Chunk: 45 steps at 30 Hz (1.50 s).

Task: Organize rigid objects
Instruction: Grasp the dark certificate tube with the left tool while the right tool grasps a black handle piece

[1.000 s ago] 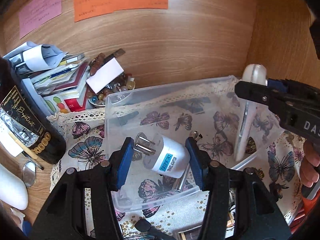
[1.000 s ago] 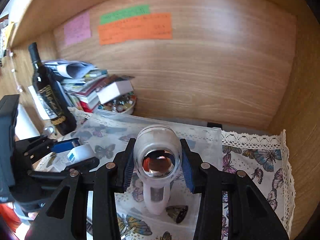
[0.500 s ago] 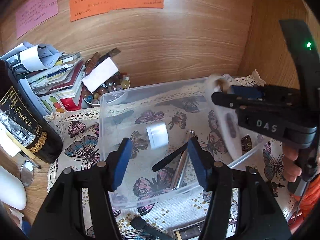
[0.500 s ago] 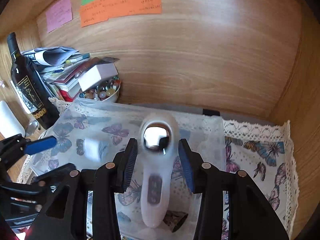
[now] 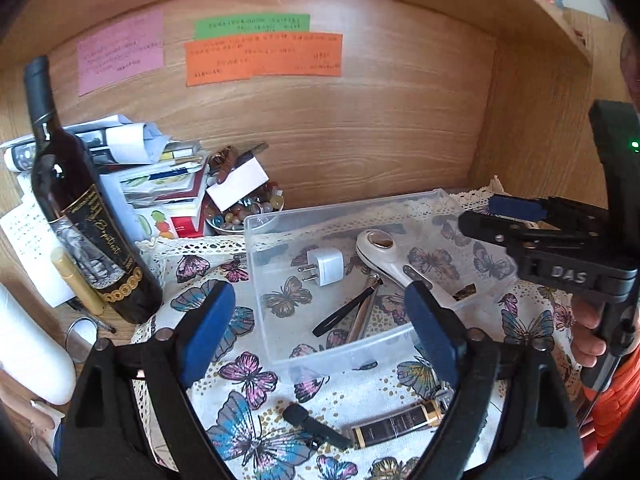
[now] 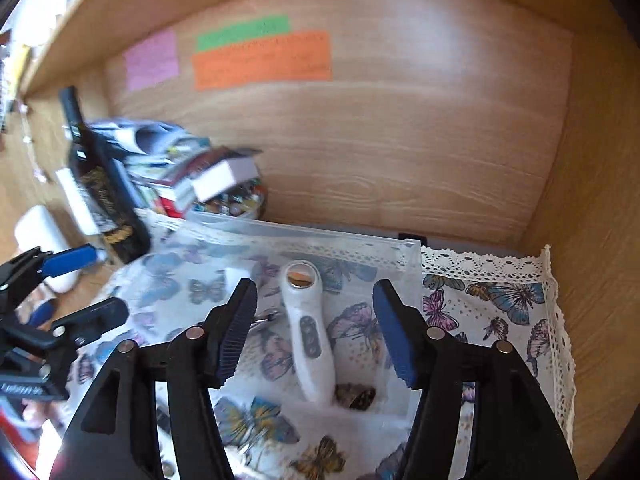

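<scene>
Massager (image 6: 307, 332) lies in bin (image 6: 412, 264) between spread, empty right tool (image 6: 316, 328) fingers.

- The left gripper (image 5: 320, 320), shut on the white travel adaptor (image 5: 325, 266) a second ago, now stands wide apart and empty, pulled back toward 6 o'clock.
- The adaptor now lies on the floor of the clear plastic bin (image 5: 348, 344), prongs toward 9 o'clock.
- The right gripper (image 6: 316, 332) has let go of the white handheld device (image 6: 308, 332), which now lies flat in the bin between its parted fingers, lens end toward 12 o'clock.
</scene>
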Each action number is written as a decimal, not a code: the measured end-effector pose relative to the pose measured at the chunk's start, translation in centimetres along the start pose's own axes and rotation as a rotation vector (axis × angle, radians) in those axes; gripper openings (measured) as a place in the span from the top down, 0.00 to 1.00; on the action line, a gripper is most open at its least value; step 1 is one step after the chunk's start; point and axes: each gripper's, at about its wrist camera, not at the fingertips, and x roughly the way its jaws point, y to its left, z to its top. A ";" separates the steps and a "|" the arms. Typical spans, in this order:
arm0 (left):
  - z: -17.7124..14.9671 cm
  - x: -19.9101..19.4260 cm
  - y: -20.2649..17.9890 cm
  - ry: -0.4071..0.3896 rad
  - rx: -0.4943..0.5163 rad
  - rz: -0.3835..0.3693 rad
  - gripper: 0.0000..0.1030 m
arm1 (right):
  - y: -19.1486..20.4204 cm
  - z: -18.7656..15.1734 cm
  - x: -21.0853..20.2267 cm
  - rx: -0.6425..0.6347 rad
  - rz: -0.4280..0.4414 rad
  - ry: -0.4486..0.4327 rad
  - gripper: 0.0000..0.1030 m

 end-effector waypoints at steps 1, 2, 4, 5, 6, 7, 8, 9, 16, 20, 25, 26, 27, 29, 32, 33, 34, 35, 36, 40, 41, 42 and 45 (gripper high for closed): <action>-0.2 -0.4 0.1 0.000 -0.003 -0.007 0.14 | 0.0 -0.2 -0.7 -0.002 -0.004 -0.013 0.41; -0.5 -0.8 0.1 0.001 -0.004 -0.012 0.14 | 0.1 -0.6 -1.6 -0.007 -0.012 -0.028 0.38; -1.2 -1.3 0.0 0.006 -0.004 -0.016 0.14 | 0.2 -1.3 -2.7 -0.018 -0.030 -0.046 0.35; -1.5 -1.3 -0.1 0.012 -0.002 -0.017 0.13 | 0.3 -1.8 -3.1 -0.023 -0.043 -0.051 0.34; -1.9 -1.4 -0.3 0.022 -0.001 -0.020 0.13 | 0.2 -2.4 -3.6 -0.029 -0.057 -0.050 0.34; -2.3 -1.4 -0.4 0.032 0.001 -0.025 0.13 | 0.2 -2.9 -3.9 -0.030 -0.059 -0.045 0.33; -2.8 -1.4 -0.6 0.042 0.002 -0.032 0.13 | 0.0 -3.6 -4.1 -0.027 -0.062 -0.035 0.33; -3.2 -1.4 -0.8 0.054 0.003 -0.040 0.13 | -0.1 -4.0 -4.2 -0.024 -0.069 -0.026 0.33; -6.8 1.2 -2.9 0.194 0.008 -0.118 0.13 | -0.7 -8.5 -3.6 -0.005 -0.115 0.071 0.33; -7.8 2.3 -4.3 0.234 0.029 -0.153 0.13 | -1.2 -11.0 -3.2 0.033 -0.099 0.135 0.33; -7.8 3.5 -5.8 0.251 0.075 -0.170 0.15 | -1.4 -13.4 -2.9 0.082 -0.063 0.188 0.33; -7.8 3.8 -6.0 0.261 0.085 -0.176 0.15 | -1.3 -13.9 -2.9 0.087 -0.059 0.192 0.33; -7.8 4.1 -6.1 0.275 0.094 -0.187 0.15 | -1.2 -14.2 -2.8 0.086 -0.055 0.198 0.33; -8.1 5.1 -6.3 0.328 0.099 -0.211 0.16 | -1.1 -14.7 -2.6 0.093 -0.039 0.201 0.40; -8.7 6.1 -6.1 0.374 0.071 -0.240 0.19 | -1.1 -15.1 -1.9 0.113 -0.036 0.213 0.49; -8.8 5.8 -5.9 0.367 0.070 -0.239 0.19 | -1.1 -15.1 -1.9 0.112 -0.040 0.207 0.50; -8.9 5.5 -5.8 0.367 0.073 -0.238 0.21 | -1.0 -15.0 -1.9 0.110 -0.040 0.205 0.52; -9.1 5.2 -5.8 0.369 0.075 -0.238 0.24 | -1.1 -15.0 -1.9 0.110 -0.039 0.201 0.56; -9.2 5.0 -5.7 0.370 0.077 -0.237 0.26 | -1.1 -15.0 -1.7 0.111 -0.041 0.200 0.58; -9.8 4.4 -6.1 0.359 0.101 -0.196 0.36 | -1.1 -14.9 -1.5 0.103 -0.056 0.191 0.69; -9.9 4.3 -6.2 0.351 0.108 -0.180 0.45 | -1.2 -14.9 -1.5 0.104 -0.054 0.188 0.69; -9.9 4.3 -6.3 0.343 0.111 -0.162 0.50 | -1.2 -15.0 -1.6 0.110 -0.054 0.183 0.69; -10.0 4.0 -6.1 0.321 0.111 -0.131 0.78 | -1.1 -14.9 -1.7 0.115 -0.070 0.174 0.69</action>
